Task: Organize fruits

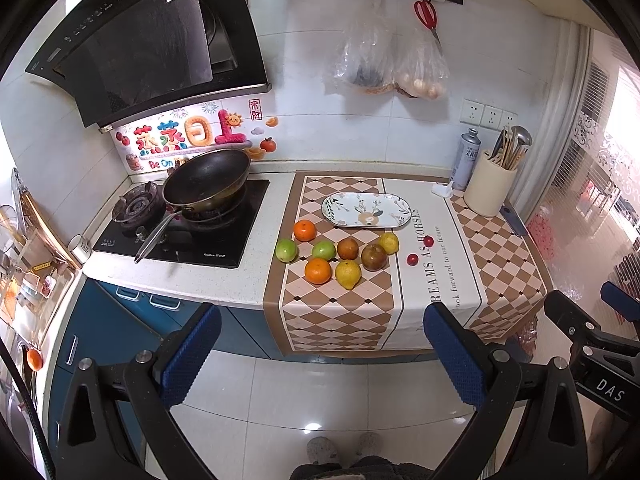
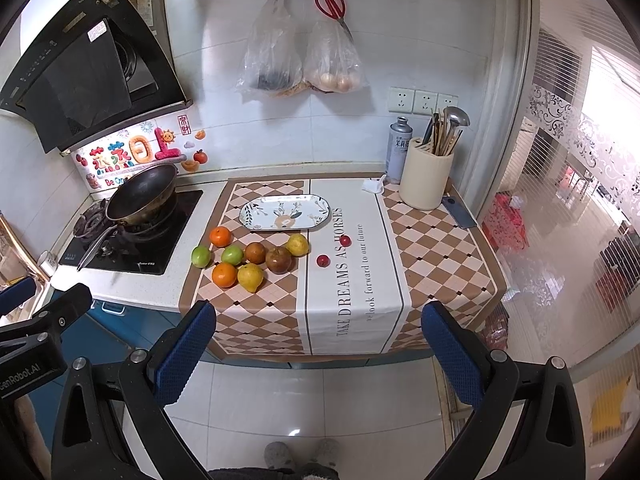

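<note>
Several fruits lie on a checked cloth on the counter: two oranges, two green fruits, two lemons, two brown fruits and two small red fruits. An empty oval patterned plate sits just behind them. My left gripper and right gripper are both open and empty, held back from the counter over the floor.
A wok sits on the gas stove left of the cloth. A utensil holder, a spray can and a phone stand at the back right. Bags and scissors hang on the wall.
</note>
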### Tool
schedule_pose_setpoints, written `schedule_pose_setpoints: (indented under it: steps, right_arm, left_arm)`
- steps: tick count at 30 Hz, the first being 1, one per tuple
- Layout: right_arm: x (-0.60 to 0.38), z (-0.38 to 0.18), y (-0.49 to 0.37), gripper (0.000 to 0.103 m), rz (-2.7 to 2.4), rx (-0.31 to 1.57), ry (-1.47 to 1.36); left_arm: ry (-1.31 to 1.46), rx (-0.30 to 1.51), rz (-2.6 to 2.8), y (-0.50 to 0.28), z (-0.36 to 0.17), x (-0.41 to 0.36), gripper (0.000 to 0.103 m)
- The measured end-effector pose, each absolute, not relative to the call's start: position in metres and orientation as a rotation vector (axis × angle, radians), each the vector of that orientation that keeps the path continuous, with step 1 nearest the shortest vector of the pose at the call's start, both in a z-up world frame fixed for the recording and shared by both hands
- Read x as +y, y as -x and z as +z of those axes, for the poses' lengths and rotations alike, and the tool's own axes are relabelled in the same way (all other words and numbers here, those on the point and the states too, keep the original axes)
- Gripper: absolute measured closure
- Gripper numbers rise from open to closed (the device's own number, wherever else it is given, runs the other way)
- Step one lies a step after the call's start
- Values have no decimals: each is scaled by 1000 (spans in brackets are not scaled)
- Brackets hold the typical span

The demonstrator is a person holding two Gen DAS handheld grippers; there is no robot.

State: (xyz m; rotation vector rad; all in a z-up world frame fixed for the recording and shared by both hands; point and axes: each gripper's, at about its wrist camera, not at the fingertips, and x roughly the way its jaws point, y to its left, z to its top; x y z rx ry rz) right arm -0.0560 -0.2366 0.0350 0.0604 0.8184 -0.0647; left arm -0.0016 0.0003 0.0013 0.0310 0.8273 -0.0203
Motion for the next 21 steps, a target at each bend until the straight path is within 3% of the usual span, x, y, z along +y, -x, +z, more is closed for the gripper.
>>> schedule_pose_setpoints:
  steps: [21]
  right_arm:
    - [-230,35,58,0,-69,817,-70]
  left_arm:
    - [-30,826,-24,0,1,1,0]
